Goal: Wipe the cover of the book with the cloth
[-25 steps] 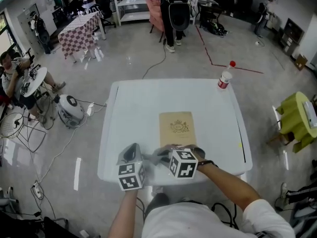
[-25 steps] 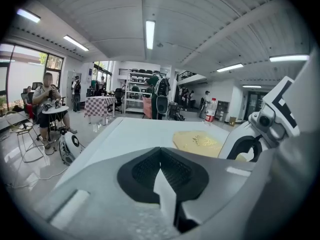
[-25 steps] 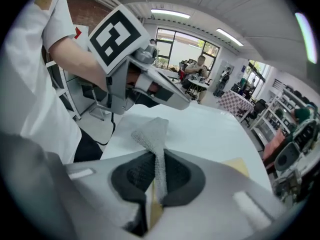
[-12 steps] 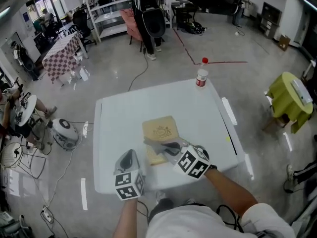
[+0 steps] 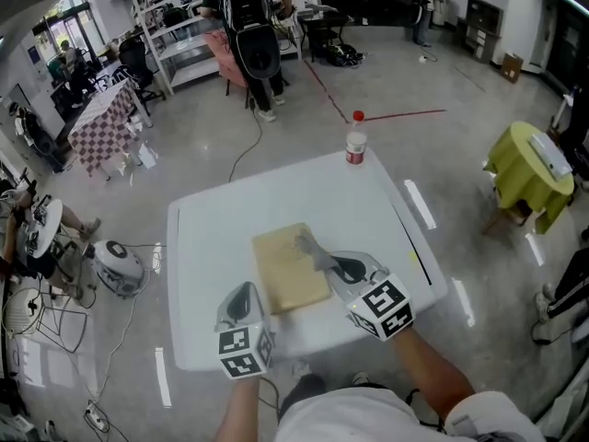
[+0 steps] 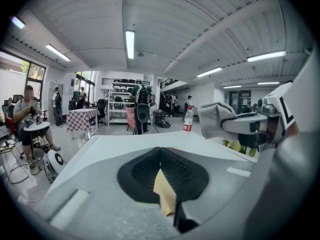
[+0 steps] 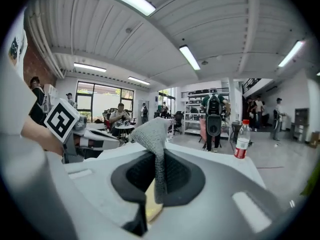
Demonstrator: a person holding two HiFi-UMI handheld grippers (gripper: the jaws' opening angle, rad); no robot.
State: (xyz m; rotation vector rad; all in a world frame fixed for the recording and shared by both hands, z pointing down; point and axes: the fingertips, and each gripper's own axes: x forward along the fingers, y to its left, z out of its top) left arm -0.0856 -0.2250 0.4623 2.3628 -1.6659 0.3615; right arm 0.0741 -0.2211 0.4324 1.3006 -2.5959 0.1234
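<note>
right gripper [image 5: 324,260] is pinched tight on the grey cloth [image 5: 306,245]. a fold sticks up past the jaws and the tail hangs down over the book [image 5: 287,270], near its 2 o'clock corner. cannot tell if the cloth actually touches the cover. the tan book lies flat mid table [image 5: 212,238], slightly skewed. left gripper [image 5: 242,295] has its jaws together and grips nothing. it sits just off the book's 7 o'clock corner, over the near table edge. bottle [image 5: 355,145] stands at the table's 1 o'clock corner, well clear.

step looks like the wipe itself, early on. to do it well:
- lower until the cloth lies flat on the cover, not just the jaw tips.
- sweep from 12 toward 6 in overlapping passes.
- use light pressure, since the book may slide on the smooth top.
- the left gripper could pin the 7 o'clock corner.
</note>
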